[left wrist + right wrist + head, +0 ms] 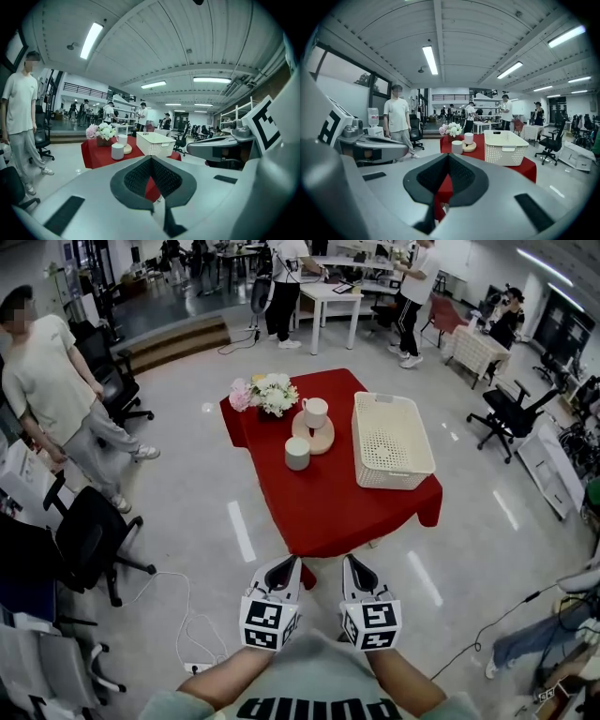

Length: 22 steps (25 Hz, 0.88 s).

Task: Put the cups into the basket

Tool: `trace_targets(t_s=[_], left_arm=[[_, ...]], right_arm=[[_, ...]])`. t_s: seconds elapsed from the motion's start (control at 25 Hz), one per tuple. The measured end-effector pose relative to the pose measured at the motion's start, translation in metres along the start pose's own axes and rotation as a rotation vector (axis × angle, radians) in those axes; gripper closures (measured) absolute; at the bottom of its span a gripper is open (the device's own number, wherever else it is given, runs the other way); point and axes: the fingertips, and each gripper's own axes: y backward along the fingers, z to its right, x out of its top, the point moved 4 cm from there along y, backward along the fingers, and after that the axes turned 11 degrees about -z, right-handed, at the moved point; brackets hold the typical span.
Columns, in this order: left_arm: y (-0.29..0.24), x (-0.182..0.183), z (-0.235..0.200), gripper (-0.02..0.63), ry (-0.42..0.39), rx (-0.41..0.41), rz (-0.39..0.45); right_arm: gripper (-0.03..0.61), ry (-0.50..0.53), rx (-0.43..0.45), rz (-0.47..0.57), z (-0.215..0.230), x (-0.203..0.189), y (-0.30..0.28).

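Cups, a near one (297,453) and a far one (315,412), stand mid-frame on the red tabletop (328,502) left of the basket (392,442), so the closed, empty left hand-held gripper (281,570) and right hand-held gripper (357,568) should probably open before reaching.

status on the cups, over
Left gripper and right gripper shut, empty, short of the table. Front cup and back cup on it, basket empty. Nothing in the way.

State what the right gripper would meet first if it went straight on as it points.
Probably the near edge of the red tablecloth; nothing shows between it and the right gripper. Depth unclear.
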Motion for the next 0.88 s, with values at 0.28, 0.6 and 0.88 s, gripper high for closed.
trace_targets(t_s=[0.28, 0.6, 0.88], left_arm=[[0.019, -0.004, -0.026, 0.611, 0.008, -0.004, 0.017], [0.008, -0.006, -0.048, 0.611, 0.031, 0.019, -0.005], [-0.028, 0.015, -0.063, 0.611, 0.043, 0.055, -0.006]], right_arm=[[0.566, 0.02, -0.018, -0.007, -0.028, 0.007, -0.009], [0.567, 0.053, -0.002, -0.01, -0.033, 0.019, -0.034], [0.566, 0.083, 0.03, -0.011, -0.013, 0.035, -0.072]])
